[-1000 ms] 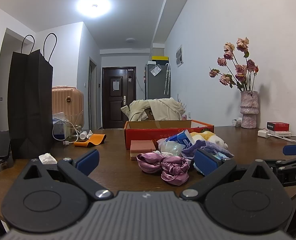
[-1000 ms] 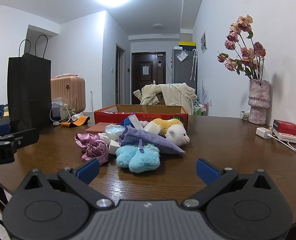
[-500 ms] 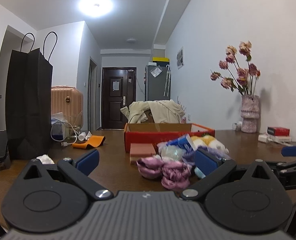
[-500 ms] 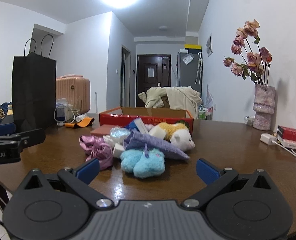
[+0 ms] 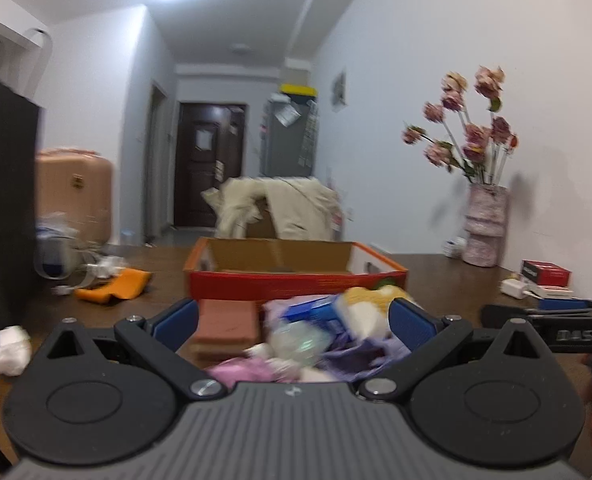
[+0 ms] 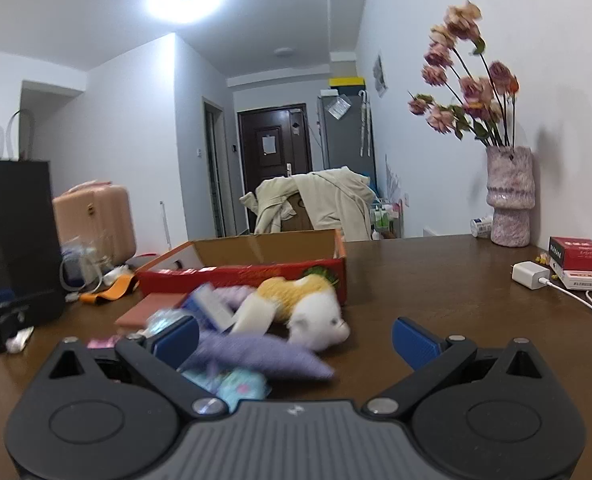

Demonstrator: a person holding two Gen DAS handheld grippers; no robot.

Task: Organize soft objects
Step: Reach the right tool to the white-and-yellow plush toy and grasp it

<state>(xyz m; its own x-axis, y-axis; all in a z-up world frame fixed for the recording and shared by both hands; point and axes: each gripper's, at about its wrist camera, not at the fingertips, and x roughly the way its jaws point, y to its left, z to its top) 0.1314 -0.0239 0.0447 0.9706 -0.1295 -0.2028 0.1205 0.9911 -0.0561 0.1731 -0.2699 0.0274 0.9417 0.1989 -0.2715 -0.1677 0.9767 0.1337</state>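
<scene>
Both grippers, left gripper [image 5: 292, 320] and right gripper [image 6: 295, 336], gape wide, level above soft pile [image 6: 256, 320].

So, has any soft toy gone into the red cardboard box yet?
No, the red cardboard box shows only bare brown walls inside, and the yellow-and-white plush toy lies on the table before it.

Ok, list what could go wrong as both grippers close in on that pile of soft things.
1. The left gripper and right gripper, both open, converge on one pile; they might collide or grab the same item.
2. The purple pouch overlaps the blue plush; pinching one may drag the other.
3. The plush toy lies against the red box; a careless grab may shove the box.
</scene>
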